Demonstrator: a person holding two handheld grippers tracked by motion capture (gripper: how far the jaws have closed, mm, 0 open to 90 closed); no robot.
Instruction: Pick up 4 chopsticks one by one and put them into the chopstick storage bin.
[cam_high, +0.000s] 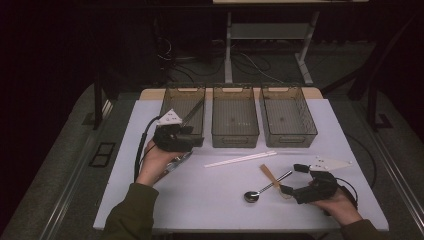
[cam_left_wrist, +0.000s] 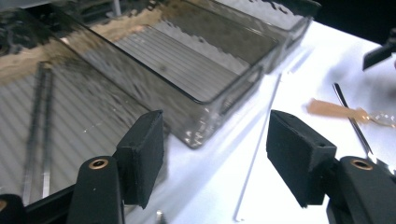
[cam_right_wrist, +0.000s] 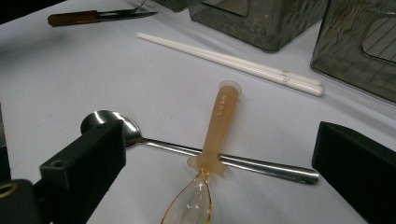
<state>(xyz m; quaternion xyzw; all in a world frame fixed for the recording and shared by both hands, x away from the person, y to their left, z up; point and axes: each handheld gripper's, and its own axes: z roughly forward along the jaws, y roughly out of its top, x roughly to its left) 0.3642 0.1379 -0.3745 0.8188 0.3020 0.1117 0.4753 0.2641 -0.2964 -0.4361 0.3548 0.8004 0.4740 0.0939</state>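
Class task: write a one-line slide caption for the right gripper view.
Open black right gripper hovers over a translucent amber plastic spoon lying across a shiny metal spoon, white chopsticks beyond.

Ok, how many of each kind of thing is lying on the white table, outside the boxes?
Spoons: 2, a metal spoon and an amber spoon
White chopsticks: 2
Brown-handled utensil: 1
Total: 5
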